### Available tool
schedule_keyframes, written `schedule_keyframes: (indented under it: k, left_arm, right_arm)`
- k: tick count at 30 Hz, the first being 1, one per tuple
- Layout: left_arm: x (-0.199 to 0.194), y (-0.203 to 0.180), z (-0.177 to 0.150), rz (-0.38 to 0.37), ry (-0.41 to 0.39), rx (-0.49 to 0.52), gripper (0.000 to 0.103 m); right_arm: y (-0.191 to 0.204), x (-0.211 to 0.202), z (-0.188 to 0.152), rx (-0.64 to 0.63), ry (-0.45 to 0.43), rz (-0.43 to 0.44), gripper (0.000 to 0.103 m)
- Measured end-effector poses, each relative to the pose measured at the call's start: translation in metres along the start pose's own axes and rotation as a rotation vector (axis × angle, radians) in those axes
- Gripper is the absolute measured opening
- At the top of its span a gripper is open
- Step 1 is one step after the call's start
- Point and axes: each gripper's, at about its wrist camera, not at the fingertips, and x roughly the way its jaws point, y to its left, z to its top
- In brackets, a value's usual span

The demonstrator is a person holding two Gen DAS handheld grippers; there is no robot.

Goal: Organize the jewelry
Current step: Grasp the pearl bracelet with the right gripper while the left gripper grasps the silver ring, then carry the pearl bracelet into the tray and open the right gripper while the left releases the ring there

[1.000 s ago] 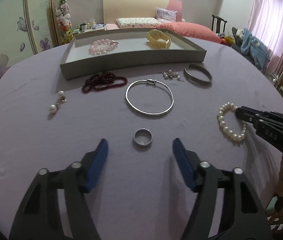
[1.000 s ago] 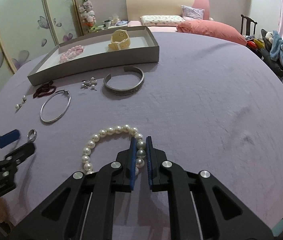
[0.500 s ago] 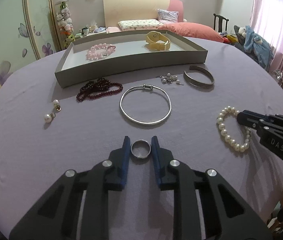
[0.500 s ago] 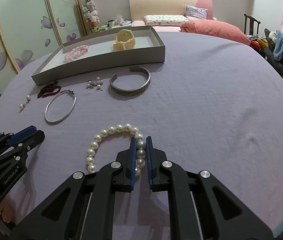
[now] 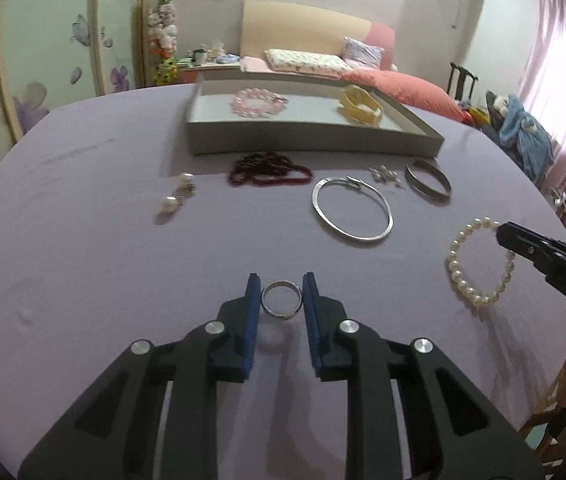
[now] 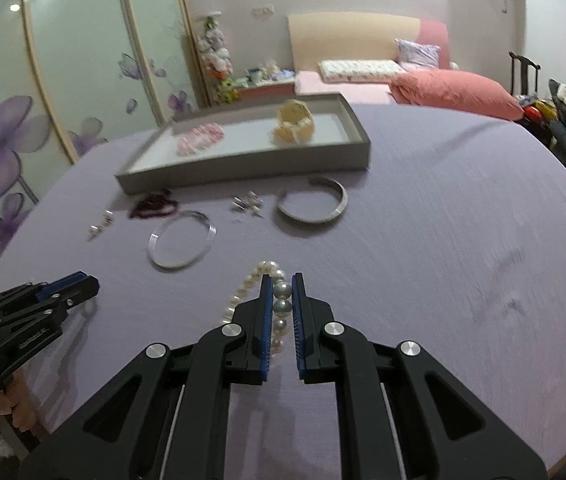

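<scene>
My left gripper is shut on a silver ring, held a little above the purple cloth with its shadow below. The right wrist view shows this gripper at the left. My right gripper is shut on a pearl bracelet, whose loose part hangs to the left of the fingers. In the left wrist view the same bracelet dangles from the right gripper at the right edge. At the back stands a grey tray holding a pink bead bracelet and a yellow watch.
Before the tray lie a dark red bead string, pearl earrings, small pearl studs, a thin silver bangle and a silver cuff. A bed and a chair with clothes stand behind the round table.
The left jaws closed onto the ring and raised it off the cloth. The right gripper lifted the pearl bracelet, so it now hangs instead of lying flat.
</scene>
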Motion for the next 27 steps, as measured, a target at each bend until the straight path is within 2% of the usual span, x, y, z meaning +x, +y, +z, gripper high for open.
schedule_keyframes:
  k: [9,21,27]
  left_arm:
    - [-0.026,0.013,-0.003,-0.007,-0.075,-0.039,0.022]
    - [-0.032,0.008,-0.001,-0.033,-0.084,-0.034,0.022]
    - [-0.042,0.006,0.014,-0.04,-0.135,-0.031,0.022]
  right_arm:
    - [0.017,-0.019,0.006,-0.025,-0.072,0.079,0.01]
    - [0.018,-0.023,0.008,-0.028,-0.085,0.086,0.01]
    - [0.018,-0.031,0.02,-0.037,-0.124,0.076,0.01]
